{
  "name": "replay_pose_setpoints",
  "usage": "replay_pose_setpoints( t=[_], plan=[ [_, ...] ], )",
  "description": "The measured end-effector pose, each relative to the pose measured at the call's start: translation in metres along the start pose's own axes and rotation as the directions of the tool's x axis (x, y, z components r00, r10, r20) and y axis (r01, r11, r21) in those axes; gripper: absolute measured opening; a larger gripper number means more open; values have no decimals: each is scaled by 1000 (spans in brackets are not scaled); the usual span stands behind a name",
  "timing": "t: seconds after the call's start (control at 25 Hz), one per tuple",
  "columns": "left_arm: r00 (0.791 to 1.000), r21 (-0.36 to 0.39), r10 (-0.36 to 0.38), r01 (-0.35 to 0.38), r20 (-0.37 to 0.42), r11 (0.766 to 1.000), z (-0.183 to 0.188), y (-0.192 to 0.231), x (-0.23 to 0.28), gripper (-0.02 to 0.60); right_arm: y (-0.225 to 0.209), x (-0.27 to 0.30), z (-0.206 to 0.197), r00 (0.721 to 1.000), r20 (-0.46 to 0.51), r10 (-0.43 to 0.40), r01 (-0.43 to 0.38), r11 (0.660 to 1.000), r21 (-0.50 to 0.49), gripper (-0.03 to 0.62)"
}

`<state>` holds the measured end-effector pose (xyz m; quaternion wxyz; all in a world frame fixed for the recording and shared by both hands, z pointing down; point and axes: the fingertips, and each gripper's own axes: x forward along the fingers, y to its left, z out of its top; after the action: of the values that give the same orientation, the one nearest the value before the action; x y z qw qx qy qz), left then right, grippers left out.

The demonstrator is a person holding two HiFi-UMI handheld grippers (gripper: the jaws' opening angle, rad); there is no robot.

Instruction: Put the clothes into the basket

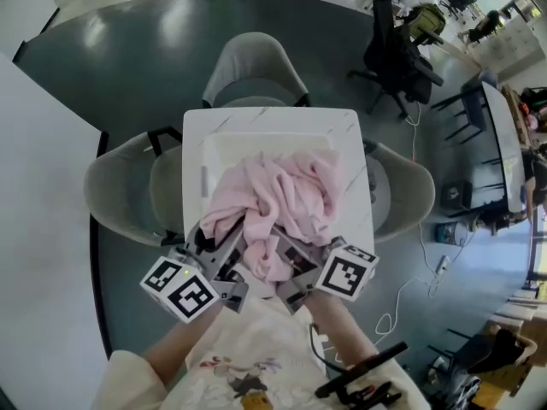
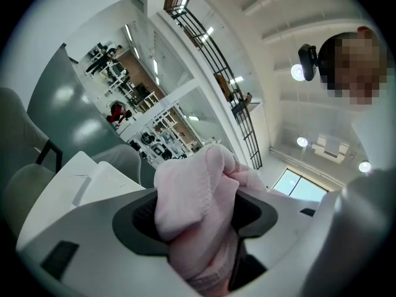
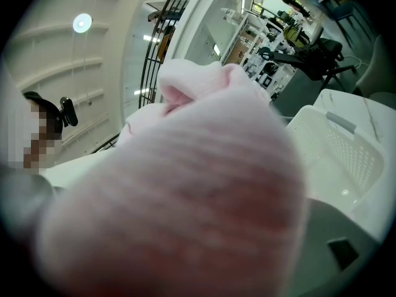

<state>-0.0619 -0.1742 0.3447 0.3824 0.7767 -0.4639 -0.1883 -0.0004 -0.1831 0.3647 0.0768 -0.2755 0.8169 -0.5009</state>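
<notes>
My left gripper [image 1: 224,261] and right gripper [image 1: 295,270] both clench the pink garment [image 1: 286,195]; I'd carry it forward over the basket [image 1: 248,146] ahead, lower it in, then release together.

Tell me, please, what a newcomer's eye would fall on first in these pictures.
The bunched pink garment stands out first, held up at the middle of the head view over the white basket on the white table. The left gripper and right gripper both grip its near edge, and it fills the right gripper view.
</notes>
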Motion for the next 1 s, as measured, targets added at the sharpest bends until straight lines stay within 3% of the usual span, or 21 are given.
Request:
replay_pose_setpoints(
  t=[0.52,1.0],
  plan=[
    [992,28,111,-109,-65,994,-13,61,39,289,-66,39,4,995,-96,-4,5,1000,12,391],
    [964,55,214,-208,-159,977,-41,118,74,288,-135,60,3,982,-159,-103,99,995,-32,391]
  ],
)
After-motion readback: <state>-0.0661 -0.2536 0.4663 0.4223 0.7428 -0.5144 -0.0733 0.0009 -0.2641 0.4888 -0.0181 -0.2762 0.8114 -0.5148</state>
